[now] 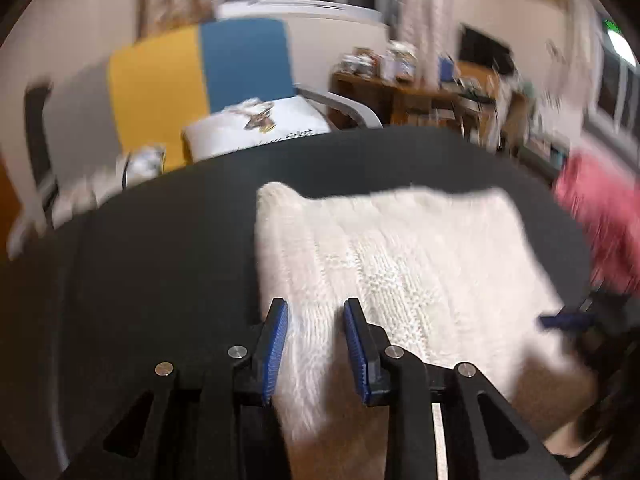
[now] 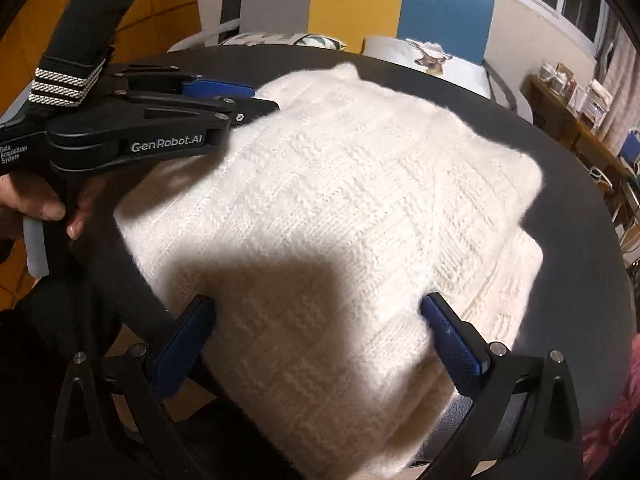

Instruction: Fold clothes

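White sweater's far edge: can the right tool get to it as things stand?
Probably yes. The right tool stands open over the near part of the white sweater, and nothing lies on the knit between it and the far edge. The left tool sits off at the sweater's left side.

Under my fingers is a dark, round-edged tabletop (image 2: 568,200), matte and nearly black. A folded white knitted sweater (image 2: 340,200) lies directly on it, filling most of the middle, its layers stacked so a lower edge shows on one side. Its near end reaches over the tabletop's front edge toward me. At the far right rim something pink (image 1: 600,216) rests, blurred; I cannot tell what it is.
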A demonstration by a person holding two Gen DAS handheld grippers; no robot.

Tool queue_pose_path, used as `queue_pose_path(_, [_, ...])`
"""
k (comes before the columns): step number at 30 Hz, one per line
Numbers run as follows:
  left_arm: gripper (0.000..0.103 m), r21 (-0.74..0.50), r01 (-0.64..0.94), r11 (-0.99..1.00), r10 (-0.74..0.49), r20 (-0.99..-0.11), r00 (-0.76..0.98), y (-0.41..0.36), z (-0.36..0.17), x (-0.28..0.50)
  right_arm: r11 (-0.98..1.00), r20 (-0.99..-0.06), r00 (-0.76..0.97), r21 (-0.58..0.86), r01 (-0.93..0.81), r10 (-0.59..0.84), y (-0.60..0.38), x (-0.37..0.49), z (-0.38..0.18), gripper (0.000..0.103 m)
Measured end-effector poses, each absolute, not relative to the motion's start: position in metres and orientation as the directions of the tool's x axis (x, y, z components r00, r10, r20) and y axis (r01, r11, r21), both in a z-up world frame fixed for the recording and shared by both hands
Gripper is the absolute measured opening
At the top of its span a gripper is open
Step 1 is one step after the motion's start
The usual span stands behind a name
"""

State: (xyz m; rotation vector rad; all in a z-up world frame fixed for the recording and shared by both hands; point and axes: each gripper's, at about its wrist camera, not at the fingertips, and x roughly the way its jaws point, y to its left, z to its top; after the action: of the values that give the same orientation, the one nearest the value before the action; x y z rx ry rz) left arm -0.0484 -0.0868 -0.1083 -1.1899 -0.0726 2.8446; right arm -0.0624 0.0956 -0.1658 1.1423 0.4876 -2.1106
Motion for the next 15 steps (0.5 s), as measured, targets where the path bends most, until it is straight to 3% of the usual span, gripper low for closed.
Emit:
queue_pose_path(2, [0.029,-0.155,-0.003,-0.988,0.111,-0.697,-0.708,-0.104,-0.102,-0.036,-0.708,-0.829,-0.398,-0.003,0.706,-0.393,0.098,-0.062,-0.157,0.103])
queue_pose_path(7, [0.029,-0.188,-0.088,-0.978,0.194,-0.675,-0.712,-0.109,-0.112,0.002,-0.783,-0.764,-0.481,0.05,0.621,-0.43,0.131,-0.057,-0.128,0.103])
queue_pose_path(9, [0.029,-0.129,-0.13,-0.983,0.183,-0.745,-0.642,-0.093,-0.139,0.005,-0.825,-0.762,-0.523,0.026,0.565,-0.382,0.139,-0.055,-0.135,0.103])
queue_pose_path(12, [0.03,-0.063,-0.165,-0.984,0.159,-0.721,-0.674,-0.083,-0.147,0.018,-0.834,-0.852,-0.476,-0.089,0.544,-0.22,0.131,-0.057,-0.18,0.103])
queue_pose_path(15, [0.03,-0.145,-0.143,-0.979,0.203,-0.716,-0.668,-0.096,-0.141,0.023,-0.868,-0.833,-0.425,0.125,0.481,-0.355,0.158,-0.065,-0.191,0.103])
